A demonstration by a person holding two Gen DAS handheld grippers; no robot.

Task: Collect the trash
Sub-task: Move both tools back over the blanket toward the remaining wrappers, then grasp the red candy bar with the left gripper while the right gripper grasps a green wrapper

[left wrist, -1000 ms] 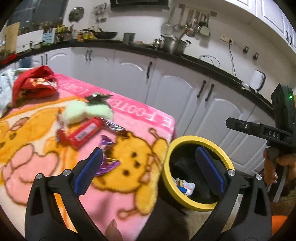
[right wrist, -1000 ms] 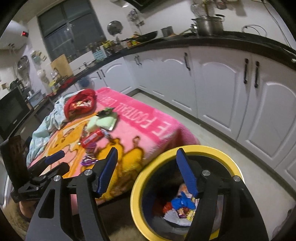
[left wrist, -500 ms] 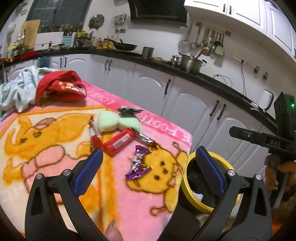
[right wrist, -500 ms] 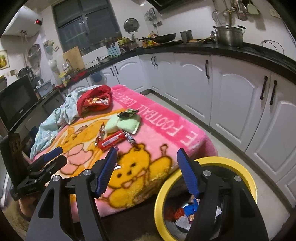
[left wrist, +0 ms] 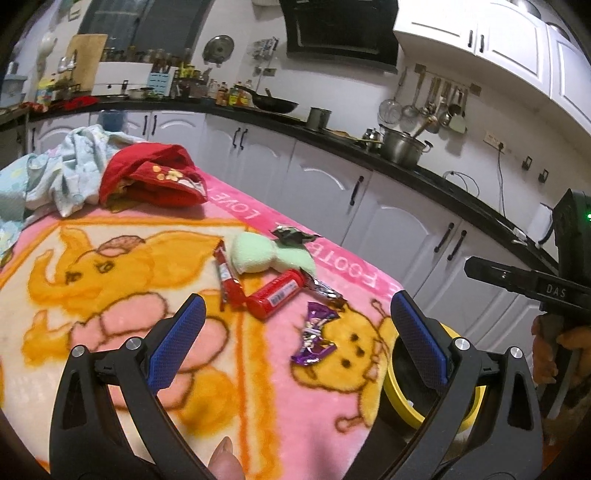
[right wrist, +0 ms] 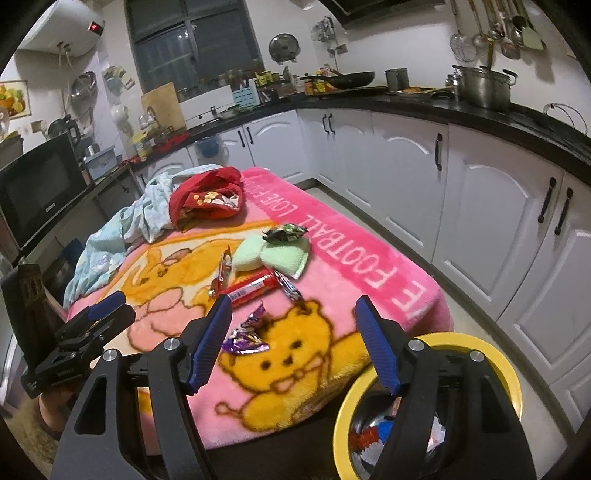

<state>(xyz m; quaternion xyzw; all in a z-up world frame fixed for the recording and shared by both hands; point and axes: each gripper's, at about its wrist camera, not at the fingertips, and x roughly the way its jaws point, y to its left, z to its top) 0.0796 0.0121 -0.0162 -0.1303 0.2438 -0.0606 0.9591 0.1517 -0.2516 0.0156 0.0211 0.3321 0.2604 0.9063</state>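
Lying crumpled on pink blanket (left wrist: 122, 295): shiny purple wrapper (left wrist: 314, 339).

Home kitchen. White cabinet doors (right wrist: 476, 206) with dark handles run under black countertop (right wrist: 436, 107) along two walls. Steel pot (right wrist: 484, 86) and black wok (right wrist: 343, 78) sit on counter; ladles and strainers (left wrist: 424, 105) hang from wall rail. Dark range hood (left wrist: 340, 33) above, white upper cabinets (left wrist: 480, 40) beside it. Bottles and jars (right wrist: 273, 79) line counter under dark window (right wrist: 192, 40). Microwave (right wrist: 37, 188) at left, wooden cutting board (right wrist: 164, 105) against wall. Pink cartoon blanket (right wrist: 369, 258) covers central table.
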